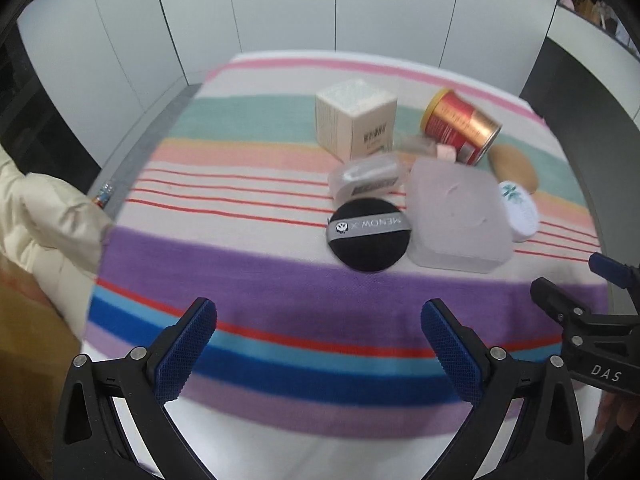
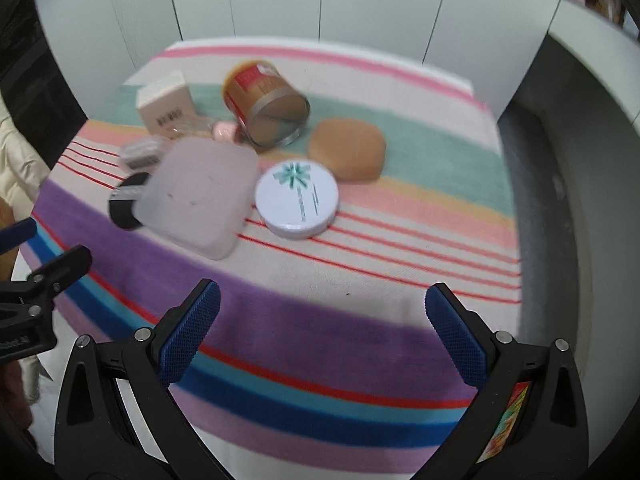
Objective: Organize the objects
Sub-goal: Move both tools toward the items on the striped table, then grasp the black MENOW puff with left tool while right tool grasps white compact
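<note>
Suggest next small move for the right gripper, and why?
Probably ease the right gripper forward toward the white round tin: its jaws are open and empty, and the tin lies nearest ahead, flat on the striped cloth with free space around its near edge.

Glossy metal can [image 2: 267, 104] – frosted plastic box [image 2: 200, 196] – soft striped cloth [image 2: 320, 320]

My left camera looks forward and down over my jaws from the near edge of the striped surface [image 1: 248, 264]. My right camera does likewise, more from the right. Both share the frosted box [image 1: 460, 212] [image 2: 200, 196].
</note>
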Demonstrator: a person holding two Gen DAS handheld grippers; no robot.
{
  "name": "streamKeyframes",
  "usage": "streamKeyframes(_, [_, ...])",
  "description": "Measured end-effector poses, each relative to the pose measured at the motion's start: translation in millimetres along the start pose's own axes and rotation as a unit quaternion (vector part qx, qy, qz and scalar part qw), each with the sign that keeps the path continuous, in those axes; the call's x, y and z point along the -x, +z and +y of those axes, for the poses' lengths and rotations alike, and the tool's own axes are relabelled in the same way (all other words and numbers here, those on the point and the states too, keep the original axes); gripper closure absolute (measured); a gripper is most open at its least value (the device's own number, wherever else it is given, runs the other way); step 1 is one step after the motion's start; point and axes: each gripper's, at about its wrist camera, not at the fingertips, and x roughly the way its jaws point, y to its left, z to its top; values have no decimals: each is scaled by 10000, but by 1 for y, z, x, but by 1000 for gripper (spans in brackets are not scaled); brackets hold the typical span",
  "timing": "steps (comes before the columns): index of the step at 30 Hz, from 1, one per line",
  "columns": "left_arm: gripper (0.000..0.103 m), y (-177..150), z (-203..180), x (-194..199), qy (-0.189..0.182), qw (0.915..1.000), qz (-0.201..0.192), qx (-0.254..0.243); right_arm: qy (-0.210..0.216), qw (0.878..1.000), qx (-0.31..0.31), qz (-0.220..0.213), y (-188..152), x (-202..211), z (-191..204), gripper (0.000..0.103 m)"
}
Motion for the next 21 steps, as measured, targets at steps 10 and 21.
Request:
streamKeyframes(10, [9, 16, -9, -35, -95, 9999, -53, -20, 36, 9999, 100, -97, 15, -37, -2, 3])
streamKeyframes(21, [51, 37, -20, -37, -218, 9994, -210, -158, 248, 9982, 382, -378, 41, -44, 15, 43])
